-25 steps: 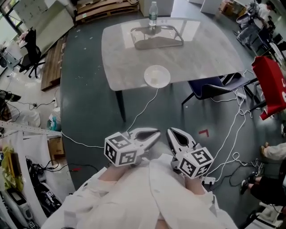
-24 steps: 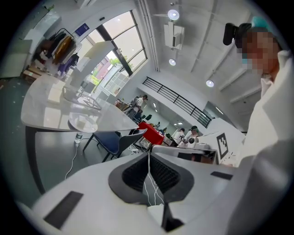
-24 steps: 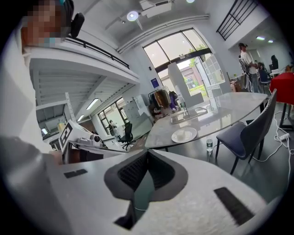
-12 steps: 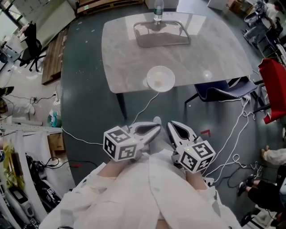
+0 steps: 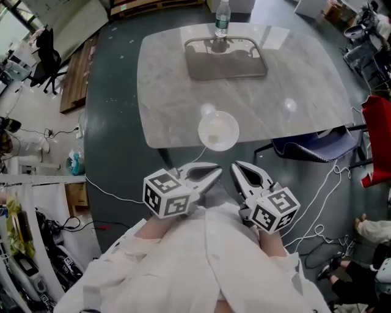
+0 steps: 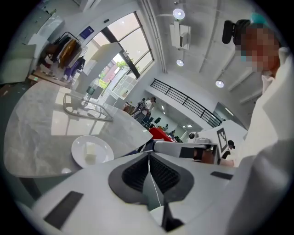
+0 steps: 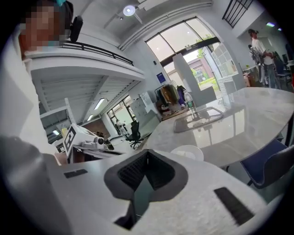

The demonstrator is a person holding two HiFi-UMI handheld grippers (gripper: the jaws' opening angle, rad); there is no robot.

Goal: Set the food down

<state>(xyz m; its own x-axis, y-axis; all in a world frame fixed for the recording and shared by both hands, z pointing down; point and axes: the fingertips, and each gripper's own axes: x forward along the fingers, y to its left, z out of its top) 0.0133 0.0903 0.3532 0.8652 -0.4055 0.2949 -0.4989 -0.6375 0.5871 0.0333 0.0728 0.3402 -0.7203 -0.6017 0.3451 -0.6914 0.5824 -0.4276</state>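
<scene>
Since a second ago: table (image 5: 171, 79) and plate (image 5: 204, 138) sit lower and larger in the head view, nearer the grippers; both grippers are held at the person's front as before.

Item: food (image 6: 90, 153). One pale block, lying on the white plate. Not held.

Item: plate. On the table at its near edge, ahead of both grippers and apart from them, roughly in line with the gap between the two.

Item: left gripper (image 5: 215, 173). Jaws closed on each other, nothing between them. Held low over the floor (image 5: 116, 134), short of the table edge.

Item: right gripper (image 5: 236, 166). Jaws clenched together, empty. Just beside the left gripper, tips pointing toward the table.

Item: tray (image 5: 188, 58). At the far side of the table, well apart from the plate.

Item: bottle (image 5: 222, 15). Upright at the far edge, just behind the tray.

Item: open room. Bare tabletop lies between plate and tray and to both sides of the plate.

Item: edges. Near table edge runs just in front of the grippers; a blue chair (image 5: 311, 147) is tucked under the right corner.

Item: cables (image 5: 330, 183). White, loose on the floor to the right; one thin cable (image 5: 189, 160) runs from below the plate toward the left gripper.
</scene>
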